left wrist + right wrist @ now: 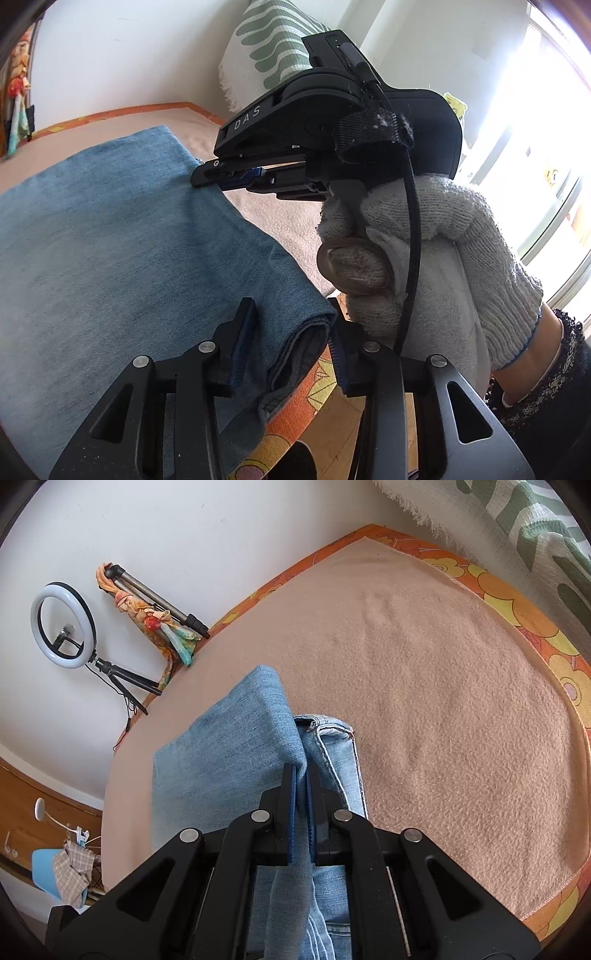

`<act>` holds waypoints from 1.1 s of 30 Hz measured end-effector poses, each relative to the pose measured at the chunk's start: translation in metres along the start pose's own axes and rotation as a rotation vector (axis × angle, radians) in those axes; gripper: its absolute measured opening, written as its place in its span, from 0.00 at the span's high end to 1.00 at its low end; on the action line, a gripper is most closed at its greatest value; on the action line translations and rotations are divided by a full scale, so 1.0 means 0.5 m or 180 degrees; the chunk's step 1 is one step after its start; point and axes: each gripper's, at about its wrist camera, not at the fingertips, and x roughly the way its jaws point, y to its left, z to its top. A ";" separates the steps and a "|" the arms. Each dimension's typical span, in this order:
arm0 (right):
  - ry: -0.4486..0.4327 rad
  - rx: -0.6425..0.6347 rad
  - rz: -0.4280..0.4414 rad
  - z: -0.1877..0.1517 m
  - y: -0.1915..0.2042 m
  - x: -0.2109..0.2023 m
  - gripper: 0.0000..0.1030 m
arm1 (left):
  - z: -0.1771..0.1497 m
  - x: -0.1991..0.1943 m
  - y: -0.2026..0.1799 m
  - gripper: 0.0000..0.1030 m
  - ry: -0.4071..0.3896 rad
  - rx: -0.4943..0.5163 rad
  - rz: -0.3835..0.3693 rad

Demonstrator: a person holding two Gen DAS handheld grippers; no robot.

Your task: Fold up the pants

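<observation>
The pants are light blue jeans (pixel 122 240), folded into a thick stack on a pink blanket (pixel 443 701). In the left wrist view my left gripper (pixel 291 332) is open, its fingers standing either side of the near folded corner of the jeans. My right gripper (pixel 221 177) shows there side-on at the far edge of the stack, held by a gloved hand (pixel 424 258). In the right wrist view the right gripper (pixel 301 779) is shut on the folded edge of the jeans (pixel 229 746), with the waistband seam just to its right.
The blanket lies over an orange flowered bed cover (pixel 517 605). A green and white pillow (pixel 269 48) stands at the head. A ring light on a tripod (pixel 62 624) and another tripod (pixel 159 598) lean by the white wall. Wooden floor (pixel 340 424) shows below the bed edge.
</observation>
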 end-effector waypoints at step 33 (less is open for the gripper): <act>0.0130 -0.0419 0.0332 -0.049 -0.023 -0.032 0.18 | -0.060 -0.264 0.262 0.44 -0.0092 -0.0567 0.0349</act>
